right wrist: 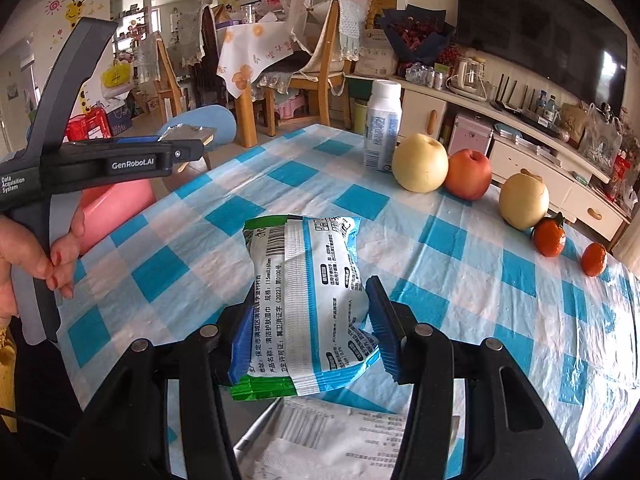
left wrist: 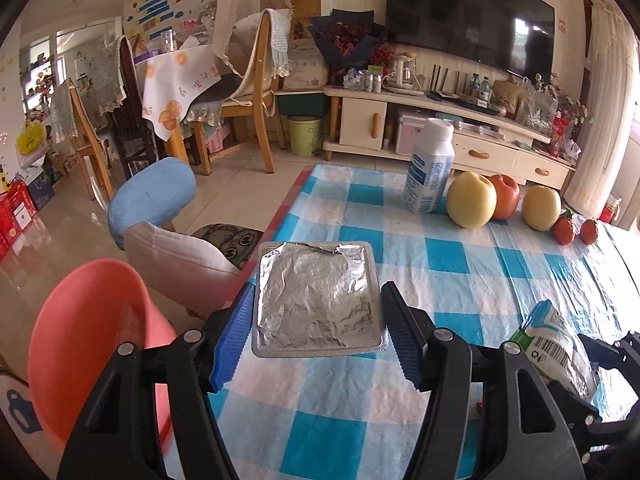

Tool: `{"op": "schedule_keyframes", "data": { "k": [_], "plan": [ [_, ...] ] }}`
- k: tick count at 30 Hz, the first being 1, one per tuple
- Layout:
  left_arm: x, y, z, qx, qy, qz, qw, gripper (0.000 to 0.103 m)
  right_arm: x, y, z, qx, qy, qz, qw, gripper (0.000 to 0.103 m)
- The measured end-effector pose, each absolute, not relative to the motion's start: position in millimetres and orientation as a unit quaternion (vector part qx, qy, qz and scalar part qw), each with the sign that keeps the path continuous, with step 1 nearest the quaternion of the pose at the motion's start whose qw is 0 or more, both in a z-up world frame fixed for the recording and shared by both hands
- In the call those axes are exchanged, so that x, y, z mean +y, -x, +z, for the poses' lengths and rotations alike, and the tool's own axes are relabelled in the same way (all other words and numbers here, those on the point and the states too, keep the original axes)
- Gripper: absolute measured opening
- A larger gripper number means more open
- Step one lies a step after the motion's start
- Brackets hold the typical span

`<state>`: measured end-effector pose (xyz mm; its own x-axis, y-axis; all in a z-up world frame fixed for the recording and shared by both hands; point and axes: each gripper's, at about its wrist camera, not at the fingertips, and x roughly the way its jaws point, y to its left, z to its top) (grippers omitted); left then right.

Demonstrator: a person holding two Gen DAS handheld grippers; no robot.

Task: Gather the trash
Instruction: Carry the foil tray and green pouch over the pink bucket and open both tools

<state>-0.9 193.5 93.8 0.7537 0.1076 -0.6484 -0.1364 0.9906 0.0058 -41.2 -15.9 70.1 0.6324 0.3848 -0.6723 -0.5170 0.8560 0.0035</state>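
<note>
Left wrist view: the left gripper (left wrist: 318, 314) clamps a foil-backed blister pack (left wrist: 318, 300) between its blue pads, raised above the blue-checked tablecloth (left wrist: 460, 256) — a pink basin (left wrist: 80, 332) sits low at left. Right wrist view: the right gripper (right wrist: 310, 330) pinches a white-and-green wipes packet (right wrist: 308, 300) over the table, fruit (right wrist: 420, 162) beyond.
</note>
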Motion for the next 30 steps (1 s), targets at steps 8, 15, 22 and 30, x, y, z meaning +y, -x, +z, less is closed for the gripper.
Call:
{"op": "schedule_keyframes", "data": {
  "k": [8, 15, 22, 30],
  "plan": [
    [230.1, 11.9, 105.0, 0.332, 0.032, 0.103, 0.937, 0.064, 26.3, 53.8, 75.6, 0.346, 0.117, 0.275, 0.889, 0.052],
    [259.3, 21.9, 112.1, 0.325, 0.037, 0.135, 0.935, 0.064, 68.2, 61.0, 87.0, 0.336, 0.129, 0.302, 0.883, 0.052],
    [293.9, 32.9, 119.0, 0.317, 0.054, 0.167, 0.932, 0.064, 125.4, 69.8, 98.7, 0.321, 0.168, 0.333, 0.871, 0.052],
    [341.8, 49.2, 122.7, 0.311, 0.087, 0.205, 0.924, 0.064, 186.3, 74.3, 104.5, 0.308, 0.209, 0.370, 0.852, 0.052]
  ]
}}
